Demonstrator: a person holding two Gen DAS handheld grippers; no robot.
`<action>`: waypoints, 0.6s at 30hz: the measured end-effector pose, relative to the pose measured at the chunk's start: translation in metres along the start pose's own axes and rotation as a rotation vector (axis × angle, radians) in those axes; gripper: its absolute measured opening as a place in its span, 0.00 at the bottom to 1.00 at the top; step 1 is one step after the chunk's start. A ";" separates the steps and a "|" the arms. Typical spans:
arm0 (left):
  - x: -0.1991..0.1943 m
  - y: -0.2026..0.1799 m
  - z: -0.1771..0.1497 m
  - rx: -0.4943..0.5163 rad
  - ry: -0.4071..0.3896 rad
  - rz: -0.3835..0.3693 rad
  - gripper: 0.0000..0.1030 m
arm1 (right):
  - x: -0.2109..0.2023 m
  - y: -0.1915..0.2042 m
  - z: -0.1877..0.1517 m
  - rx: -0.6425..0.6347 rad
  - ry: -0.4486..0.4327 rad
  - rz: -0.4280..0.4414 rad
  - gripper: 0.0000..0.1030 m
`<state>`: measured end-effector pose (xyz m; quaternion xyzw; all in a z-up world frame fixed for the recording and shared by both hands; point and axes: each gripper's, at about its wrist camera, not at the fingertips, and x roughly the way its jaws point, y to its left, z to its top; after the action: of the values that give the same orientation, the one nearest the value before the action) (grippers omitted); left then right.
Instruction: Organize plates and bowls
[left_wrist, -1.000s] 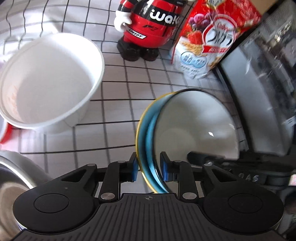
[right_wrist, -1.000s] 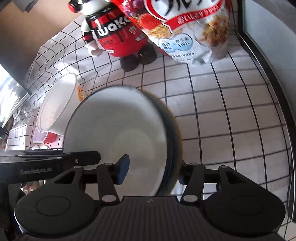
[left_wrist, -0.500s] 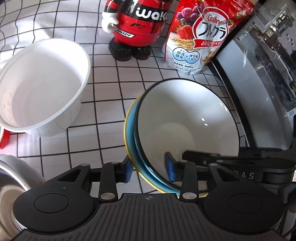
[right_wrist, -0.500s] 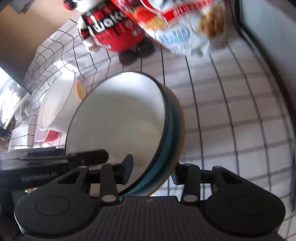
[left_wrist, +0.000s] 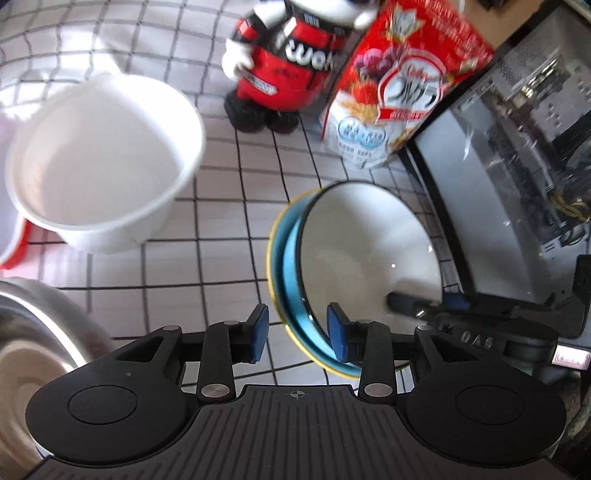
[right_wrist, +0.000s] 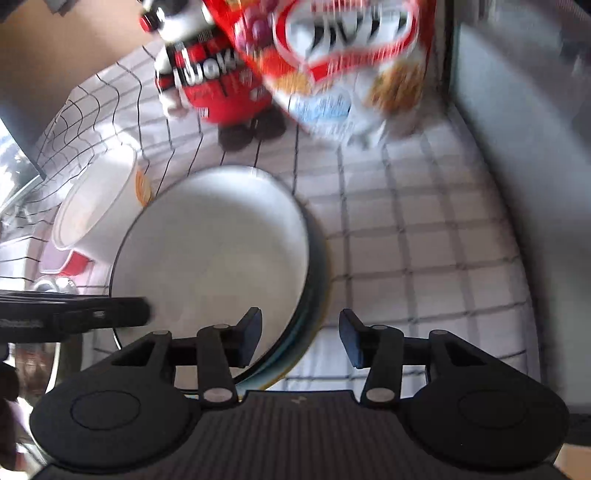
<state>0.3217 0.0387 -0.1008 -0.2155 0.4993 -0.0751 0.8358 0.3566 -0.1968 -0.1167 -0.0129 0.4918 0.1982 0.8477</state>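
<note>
The left tool (left_wrist: 297, 328) straddles the near rim of the bowl (left_wrist: 369, 254), its blue pads (left_wrist: 258, 332) apart. The right pad touches or nearly touches the bowl's white inside; the left pad stands clear of the outer wall, so the tool is released. Its jaws have just been closing a little, with the rim between them.

The right tool (right_wrist: 301, 338) straddles the opposite rim of the same bowl (right_wrist: 214, 254). Both its pads stand off the rim, so it too is released; its jaws have just been opening, with the rim between them.

The bowl is white inside with a dark rim, nested in a blue bowl (left_wrist: 293, 273) with a yellow edge. The stack sits tilted on the checked counter (left_wrist: 221, 206).

Left of the stack stands a white tub (left_wrist: 99, 166). Behind it are a red figure (left_wrist: 284, 62) and a cereal bag (left_wrist: 399, 85). A steel bowl (left_wrist: 33, 332) shows at the left view's lower left corner.
</note>
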 end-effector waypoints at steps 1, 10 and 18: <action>-0.008 0.003 -0.001 -0.003 -0.018 -0.004 0.38 | -0.007 0.002 0.003 -0.011 -0.028 -0.031 0.50; -0.088 0.068 0.009 -0.140 -0.295 0.095 0.35 | -0.033 0.042 0.058 -0.067 -0.049 -0.042 0.53; -0.069 0.130 0.052 -0.248 -0.256 0.208 0.35 | -0.009 0.117 0.097 -0.113 0.025 0.088 0.69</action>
<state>0.3214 0.1937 -0.0805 -0.2716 0.4140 0.1018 0.8628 0.3924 -0.0703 -0.0390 -0.0418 0.4907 0.2625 0.8298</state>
